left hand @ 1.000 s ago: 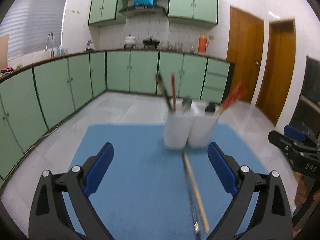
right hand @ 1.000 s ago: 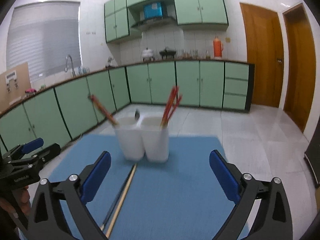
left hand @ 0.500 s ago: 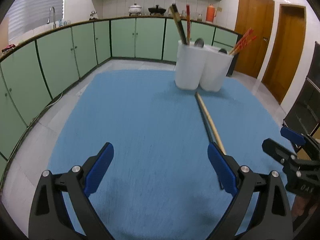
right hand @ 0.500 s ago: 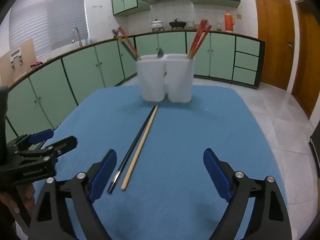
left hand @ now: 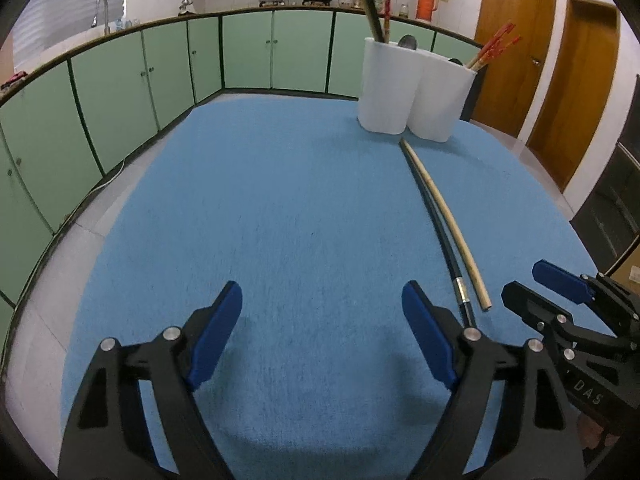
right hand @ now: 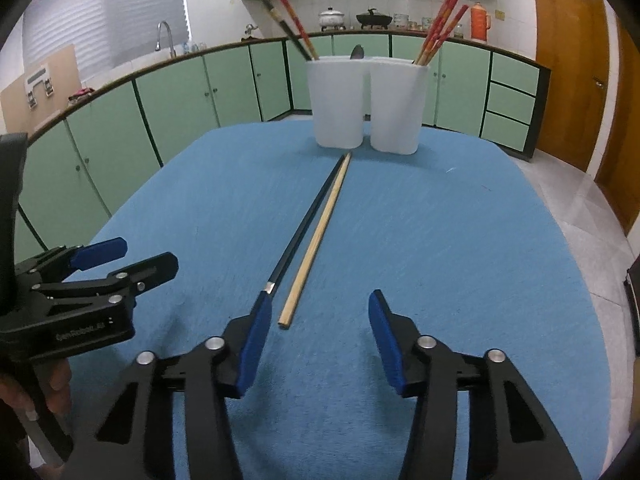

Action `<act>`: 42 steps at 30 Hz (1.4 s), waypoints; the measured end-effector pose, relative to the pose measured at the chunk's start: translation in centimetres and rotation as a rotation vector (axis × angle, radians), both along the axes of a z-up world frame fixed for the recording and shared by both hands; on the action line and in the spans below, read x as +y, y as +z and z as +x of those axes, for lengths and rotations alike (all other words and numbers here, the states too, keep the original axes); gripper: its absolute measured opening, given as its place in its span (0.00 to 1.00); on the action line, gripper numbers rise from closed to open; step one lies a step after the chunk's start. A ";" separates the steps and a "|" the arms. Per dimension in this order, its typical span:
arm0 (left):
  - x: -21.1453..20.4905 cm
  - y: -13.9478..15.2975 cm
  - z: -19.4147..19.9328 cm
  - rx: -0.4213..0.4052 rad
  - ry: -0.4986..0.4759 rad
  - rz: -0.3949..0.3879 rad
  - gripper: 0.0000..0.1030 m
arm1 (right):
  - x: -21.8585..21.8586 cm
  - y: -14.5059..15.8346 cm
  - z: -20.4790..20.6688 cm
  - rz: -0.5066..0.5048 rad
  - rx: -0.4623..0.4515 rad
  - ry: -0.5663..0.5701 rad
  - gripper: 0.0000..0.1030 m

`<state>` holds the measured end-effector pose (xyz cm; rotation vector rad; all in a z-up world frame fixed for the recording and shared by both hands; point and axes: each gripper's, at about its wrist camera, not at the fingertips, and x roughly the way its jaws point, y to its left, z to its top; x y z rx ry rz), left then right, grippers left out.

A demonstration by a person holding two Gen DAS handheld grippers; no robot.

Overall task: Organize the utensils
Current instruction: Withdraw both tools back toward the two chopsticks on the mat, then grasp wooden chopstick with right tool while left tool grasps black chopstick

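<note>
Right wrist, chopsticks ahead of closing right gripper

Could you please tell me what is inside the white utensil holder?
In the white utensil holder: dark and red chopsticks plus a spoon left, red chopsticks right; lower ends hidden.

My two wrist cameras look forward and down, low over the blue mat; both share the white holders.

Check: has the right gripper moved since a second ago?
Yes. The right gripper has dropped toward the blue mat, jaws closing and empty; the white holder now sits higher in its view.
</note>
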<state>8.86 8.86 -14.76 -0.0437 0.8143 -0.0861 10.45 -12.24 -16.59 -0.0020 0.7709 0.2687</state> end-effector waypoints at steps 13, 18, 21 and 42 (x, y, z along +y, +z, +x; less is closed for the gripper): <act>0.0 -0.9 0.7 0.033 0.010 -0.011 0.72 | 1.3 -1.1 0.7 -0.046 0.066 0.036 0.33; -0.2 -0.8 0.8 0.035 0.000 -0.007 0.72 | 1.5 -1.2 0.8 -0.061 0.070 0.036 0.29; -0.4 -0.8 0.9 0.034 -0.002 -0.005 0.71 | 1.7 -1.2 0.7 -0.070 0.066 0.048 0.15; -5.4 0.0 -0.6 0.023 -0.140 -0.041 0.67 | -5.8 -1.3 1.5 0.006 0.079 -0.178 0.07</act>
